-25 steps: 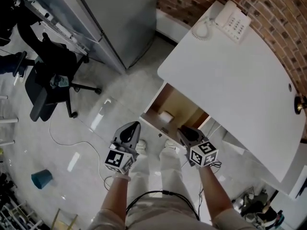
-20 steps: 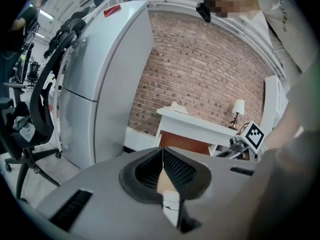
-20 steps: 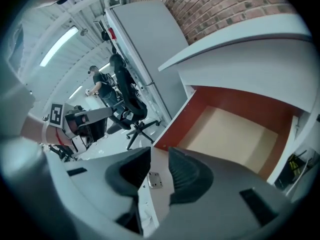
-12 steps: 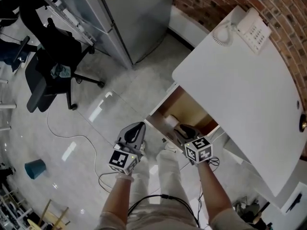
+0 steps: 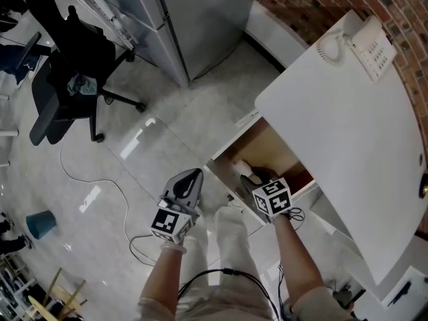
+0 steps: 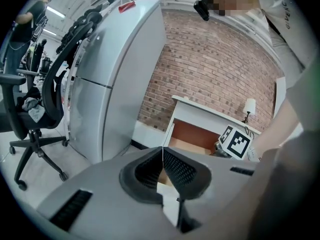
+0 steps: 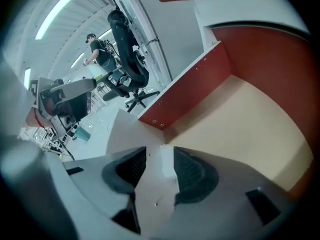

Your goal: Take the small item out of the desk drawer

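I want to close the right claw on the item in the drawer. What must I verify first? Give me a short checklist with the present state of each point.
1. The drawer is open: ok.
2. The item is in sight on the drawer floor: ok.
3. The right claw is open: ok. Its jaws have just been opening; the item shows in the gap and is not pressed.
4. The item sits deep enough in that gap: cannot tell.
5. The left claw is out of the way: ok. It is shut, empty and outside the drawer.
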### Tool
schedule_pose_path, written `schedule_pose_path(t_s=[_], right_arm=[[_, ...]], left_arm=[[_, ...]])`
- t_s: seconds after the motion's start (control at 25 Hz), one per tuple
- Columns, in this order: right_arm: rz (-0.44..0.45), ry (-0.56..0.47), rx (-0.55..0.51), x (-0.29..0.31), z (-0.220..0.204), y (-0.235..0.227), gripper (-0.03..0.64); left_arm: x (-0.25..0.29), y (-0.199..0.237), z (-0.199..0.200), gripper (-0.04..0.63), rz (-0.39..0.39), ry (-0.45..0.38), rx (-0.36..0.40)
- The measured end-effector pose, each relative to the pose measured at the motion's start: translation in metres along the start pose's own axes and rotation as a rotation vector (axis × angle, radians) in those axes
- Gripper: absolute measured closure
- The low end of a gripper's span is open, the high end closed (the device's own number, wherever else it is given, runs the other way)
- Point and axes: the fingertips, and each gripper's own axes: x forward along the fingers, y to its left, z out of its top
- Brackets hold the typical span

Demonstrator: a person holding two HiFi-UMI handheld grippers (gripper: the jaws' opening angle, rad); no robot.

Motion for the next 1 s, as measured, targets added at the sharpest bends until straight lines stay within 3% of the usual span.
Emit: schedule_pose_path(t_s=[0.6,1.0], right_arm=[[0.015,0.204,-0.092,0.053,-0.029,-0.022,0.400],[0.009,0.234,-0.084,0.065,-0.035,-0.027,0.430]], left_arm=[[0.018,0.011,-0.012,0.588,0.031,-0.008,-0.008],[0.014,0.016,-0.011,0.588,0.046,-0.016,-0.028]])
